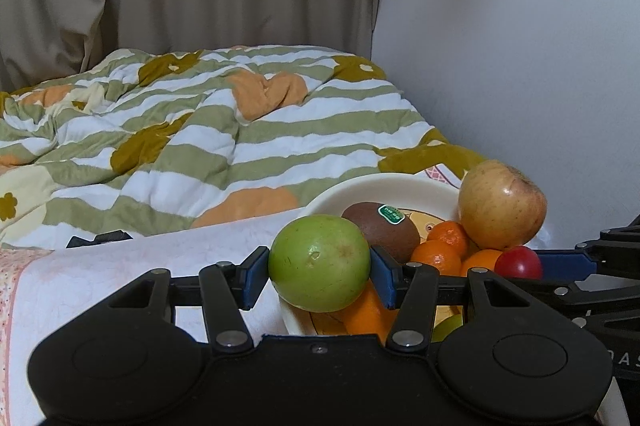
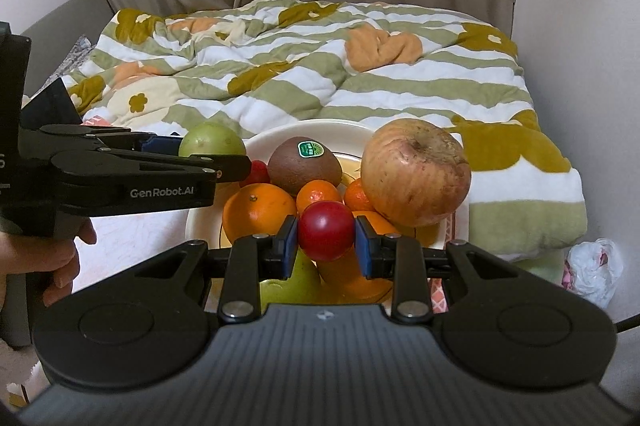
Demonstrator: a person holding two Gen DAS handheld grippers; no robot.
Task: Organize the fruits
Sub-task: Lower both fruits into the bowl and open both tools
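While the left gripper (image 1: 319,268) has its jaws clamped on a green fruit (image 1: 319,263), the left wrist view shows that fruit hanging at the plate's (image 1: 360,183) seven o'clock edge, not yet set down. On the plate a kiwi (image 1: 380,230) with a green sticker sits near the middle, two mandarins (image 1: 448,236) lie at its four o'clock, and a large yellowish apple (image 1: 502,203) stands at the three o'clock side. A small red fruit (image 1: 519,261) shows at the apple's six o'clock, between the tips of the other tool.

From the right wrist view, the right gripper (image 2: 326,238) has its jaws clenched on that red fruit (image 2: 326,230), held above the plate's (image 2: 320,125) six o'clock side, over an orange (image 2: 258,211) and a pale green fruit (image 2: 308,284). The left gripper (image 2: 192,155) comes in from nine o'clock, a hand (image 2: 48,258) on its handle, with the green fruit (image 2: 212,141) at the plate's ten o'clock rim. A second small red fruit (image 2: 258,173) lies just under it.

Judging by this, most fruit is already heaped on the plate, which rests on the bed (image 2: 400,97); the two held pieces remain to be placed.
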